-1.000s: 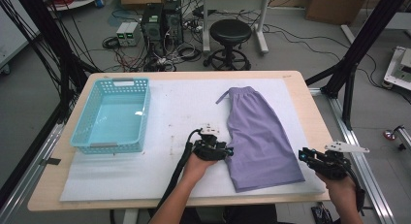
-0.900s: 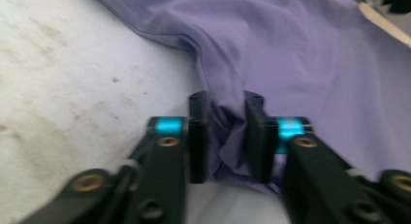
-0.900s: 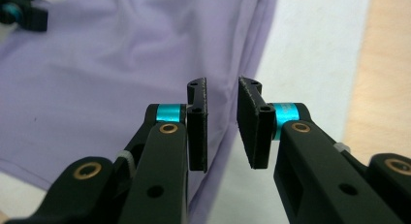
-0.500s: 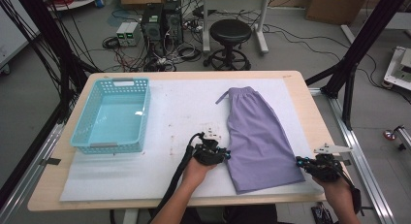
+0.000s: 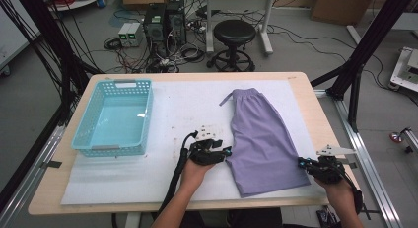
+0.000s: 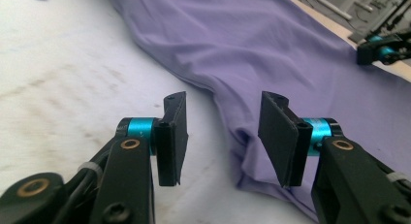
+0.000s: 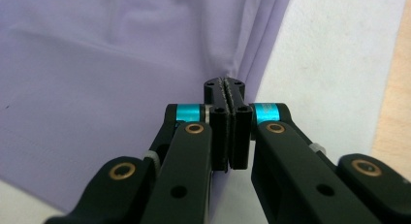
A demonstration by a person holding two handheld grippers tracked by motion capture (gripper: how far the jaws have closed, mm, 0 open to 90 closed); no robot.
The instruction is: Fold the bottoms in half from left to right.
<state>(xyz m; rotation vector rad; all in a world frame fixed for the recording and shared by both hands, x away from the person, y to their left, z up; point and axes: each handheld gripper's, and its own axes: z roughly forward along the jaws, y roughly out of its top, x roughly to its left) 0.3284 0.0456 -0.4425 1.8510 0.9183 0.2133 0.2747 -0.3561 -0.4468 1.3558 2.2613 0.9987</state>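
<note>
A purple garment lies flat on the white mat, waistband at the far end. My left gripper sits at its near left edge. In the left gripper view that gripper is open; its jaws have just been opening, and the garment's edge lies loose below the gap. My right gripper is at the garment's near right corner. Its jaws are pressed together on the edge of the purple cloth, and creases run to the tips.
A turquoise basket stands empty at the left of the table. Bare mat lies between it and the garment. The wooden table edge runs close to the right of the garment. A black stool stands beyond the table.
The left gripper has shifted a little at the garment's left edge. The right gripper has edged slightly left and nearer to the garment's corner.
</note>
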